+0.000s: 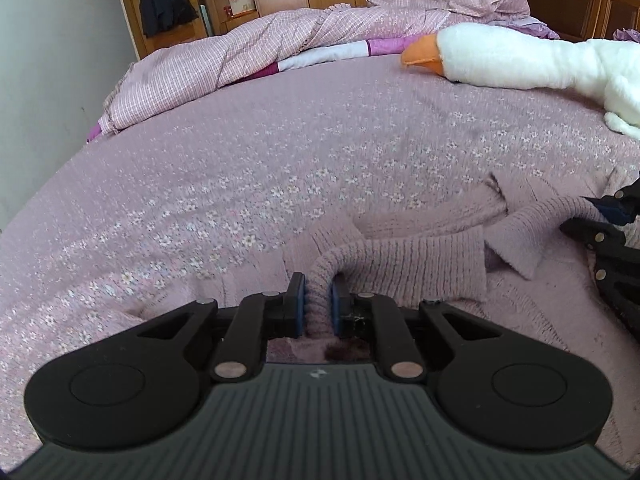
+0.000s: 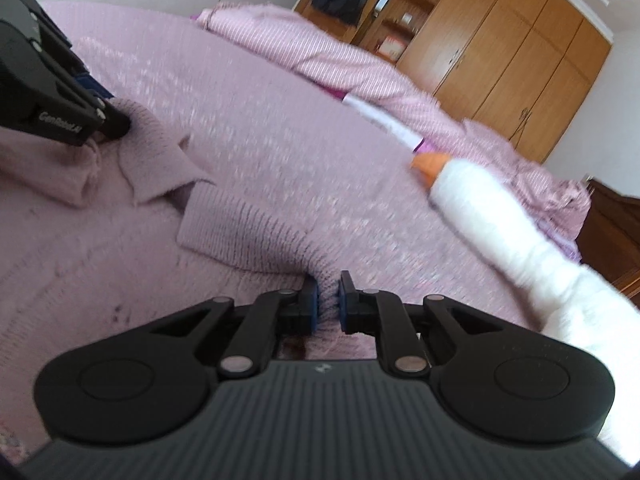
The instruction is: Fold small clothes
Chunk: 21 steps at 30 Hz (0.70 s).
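A small pink ribbed knit sweater lies on the flowered pink bedspread. My left gripper is shut on a bunched ribbed edge of it, the knit squeezed between the blue pads. In the right wrist view the same sweater spreads to the left, collar flaps up, and my right gripper is shut on another ribbed edge. The right gripper shows at the right edge of the left wrist view. The left gripper shows at upper left in the right wrist view.
A white plush goose with an orange beak lies across the far right of the bed. A rumpled pink checked duvet is heaped along the far side. Wooden wardrobes and a hanging dark coat stand behind.
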### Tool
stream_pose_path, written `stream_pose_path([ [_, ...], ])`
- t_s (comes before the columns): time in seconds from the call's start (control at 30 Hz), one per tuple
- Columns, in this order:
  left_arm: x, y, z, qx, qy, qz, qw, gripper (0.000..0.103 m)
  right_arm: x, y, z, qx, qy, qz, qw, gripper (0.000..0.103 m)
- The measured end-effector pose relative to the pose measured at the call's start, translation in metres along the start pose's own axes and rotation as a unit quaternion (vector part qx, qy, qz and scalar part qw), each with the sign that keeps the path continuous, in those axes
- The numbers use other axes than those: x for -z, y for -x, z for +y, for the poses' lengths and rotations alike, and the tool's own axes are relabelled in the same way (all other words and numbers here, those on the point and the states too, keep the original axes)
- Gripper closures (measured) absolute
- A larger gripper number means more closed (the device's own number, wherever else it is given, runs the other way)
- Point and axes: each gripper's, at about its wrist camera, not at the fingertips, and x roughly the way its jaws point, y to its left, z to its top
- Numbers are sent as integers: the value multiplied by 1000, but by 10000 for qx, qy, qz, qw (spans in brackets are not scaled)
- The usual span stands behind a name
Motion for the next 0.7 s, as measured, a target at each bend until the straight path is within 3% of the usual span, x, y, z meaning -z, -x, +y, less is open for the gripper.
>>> stream_pose_path([
  [0.23, 2, 7, 0, -14, 31, 19, 10000, 86, 8, -6, -1, -122, -358, 76, 9993, 87],
  [0.3, 0, 12, -1, -73, 44, 28, 10000, 69, 9, -3, -3, -130, -435, 77, 9989, 85],
  [0.43, -2, 24, 2, -63, 105, 50, 9999, 49, 8, 2, -15, -231, -715, 67, 9972, 71],
  [0.53, -3, 38, 5, 30, 153, 19, 9999, 40, 8, 11, -24, -265, -949, -2, 9951, 62],
  [0.7, -3, 68, 16, 161, 248, -57, 9995, 27, 12, 31, -38, -298, -1241, -125, 9917, 61],
])
